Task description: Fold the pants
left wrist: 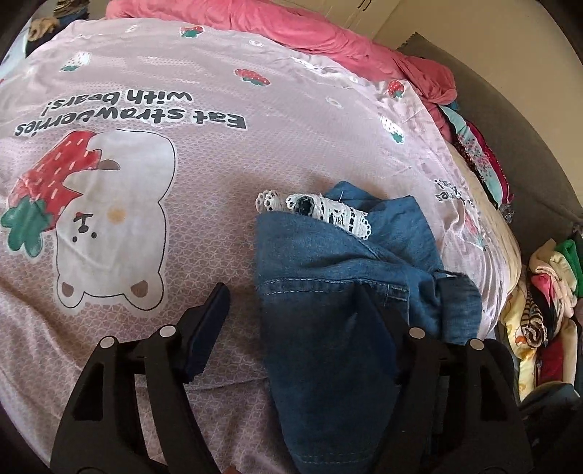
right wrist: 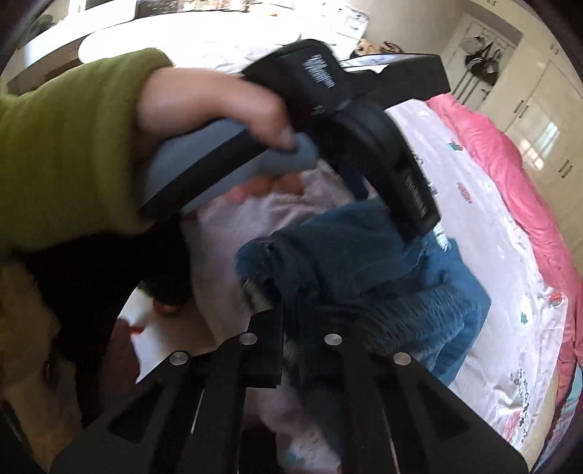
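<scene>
Small blue denim pants (left wrist: 320,262) with white lace trim (left wrist: 328,215) lie bunched on the pink bear-print sheet (left wrist: 182,189). My left gripper (left wrist: 291,291) is open. Its right finger (left wrist: 379,321) rests against the denim, and bare sheet shows between the cloth and the left finger (left wrist: 207,324). In the right wrist view the pants (right wrist: 364,255) are gathered in a dark lump. My right gripper (right wrist: 295,310) is shut on a fold of them, and cloth drapes over its right finger. A hand (right wrist: 211,105) in a green sleeve holds the left gripper just above the pants.
A pink quilt (left wrist: 291,25) lies crumpled along the far side of the bed. Piles of folded clothes (left wrist: 546,291) sit off the bed's right edge beside a grey padded surface (left wrist: 510,120). White wardrobe doors (right wrist: 539,120) stand beyond the bed.
</scene>
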Tool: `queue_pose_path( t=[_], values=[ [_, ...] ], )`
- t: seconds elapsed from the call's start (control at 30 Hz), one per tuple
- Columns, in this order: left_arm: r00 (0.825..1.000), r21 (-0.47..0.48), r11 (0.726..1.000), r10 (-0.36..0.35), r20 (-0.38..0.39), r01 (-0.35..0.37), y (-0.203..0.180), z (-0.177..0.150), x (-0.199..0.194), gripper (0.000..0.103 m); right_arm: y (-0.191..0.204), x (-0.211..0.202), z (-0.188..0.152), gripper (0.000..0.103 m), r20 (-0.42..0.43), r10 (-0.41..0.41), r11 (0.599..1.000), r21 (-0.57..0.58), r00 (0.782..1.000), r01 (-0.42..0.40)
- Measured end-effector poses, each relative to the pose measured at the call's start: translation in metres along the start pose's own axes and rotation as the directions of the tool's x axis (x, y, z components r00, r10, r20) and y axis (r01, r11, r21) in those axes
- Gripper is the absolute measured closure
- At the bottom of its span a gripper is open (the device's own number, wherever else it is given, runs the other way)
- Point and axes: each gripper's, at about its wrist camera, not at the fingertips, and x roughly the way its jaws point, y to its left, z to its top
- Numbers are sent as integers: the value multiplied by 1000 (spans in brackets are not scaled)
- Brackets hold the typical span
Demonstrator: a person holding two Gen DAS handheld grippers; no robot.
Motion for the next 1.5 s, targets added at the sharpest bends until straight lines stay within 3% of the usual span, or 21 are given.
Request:
queue_pose_path(
  t=[0.13, 0.27, 0.47, 0.7, 0.93, 1.07, 1.2, 1.37, 1.5],
  values=[
    [1000, 2, 1000, -1, 3, 1, -2, 1, 3, 36, -7, 6, -21, 97, -22, 21, 996, 93, 1000, -19],
    [1000, -2, 1000, -1, 16, 1, -3, 0, 1, 36, -14, 10, -26, 93, 20, 58, 975, 212, 998, -61],
    [999, -18, 1000, -4, 46, 5, -2, -7, -12, 35, -23, -20, -36, 62, 133, 84, 937, 328, 988, -123],
    [993, 31, 999, 40, 109, -43, -18, -16, -35, 31, -56, -59, -62, 45, 222, -6, 854, 509, 975, -111],
    [987, 88, 992, 82, 139, -95, -37, -24, -48, 25, -104, -68, -86, 45, 185, -129, 725, 688, 974, -34],
    [985, 113, 988, 86, 152, -104, -45, -28, -54, 25, -115, -66, -96, 44, 160, -156, 691, 723, 975, -8],
    [984, 130, 985, 90, 154, -110, -50, -30, -56, 22, -121, -66, -101, 38, 139, -169, 671, 741, 976, 11],
    [985, 142, 983, 100, 142, -120, -53, -34, -52, 19, -126, -57, -102, 38, 116, -157, 655, 755, 981, 15],
    [986, 140, 982, 108, 128, -125, -50, -36, -46, 18, -137, -43, -108, 38, 109, -114, 609, 793, 988, -17]
  ],
)
